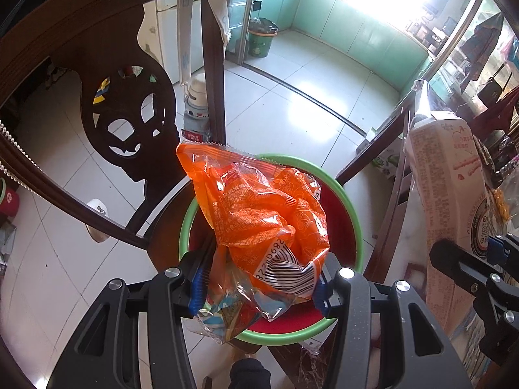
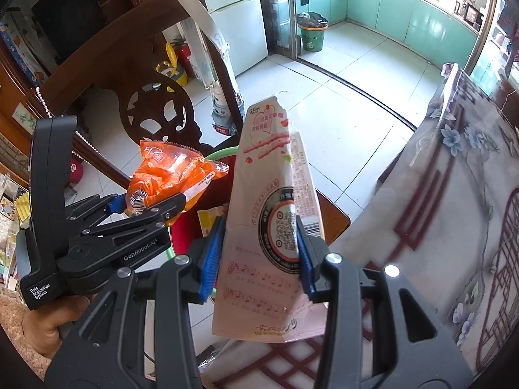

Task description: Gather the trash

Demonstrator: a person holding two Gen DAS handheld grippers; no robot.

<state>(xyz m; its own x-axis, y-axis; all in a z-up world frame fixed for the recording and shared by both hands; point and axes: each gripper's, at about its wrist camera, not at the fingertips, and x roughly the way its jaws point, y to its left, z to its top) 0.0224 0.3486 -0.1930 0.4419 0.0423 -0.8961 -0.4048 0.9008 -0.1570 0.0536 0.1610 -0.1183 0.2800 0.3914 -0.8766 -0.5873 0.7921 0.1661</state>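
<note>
My left gripper is shut on a crumpled orange plastic wrapper and holds it over a red bin with a green rim. The wrapper and the left gripper also show in the right wrist view, left of centre. My right gripper is shut on a tall pink-and-white snack bag, held upright just right of the bin. That bag shows at the right of the left wrist view, with the right gripper's fingers on it. A yellow wrapper lies in the bin.
A dark carved wooden chair stands close behind the bin on the left. A table with a flowered cloth is at the right. White tiled floor runs to a kitchen with a green trash can.
</note>
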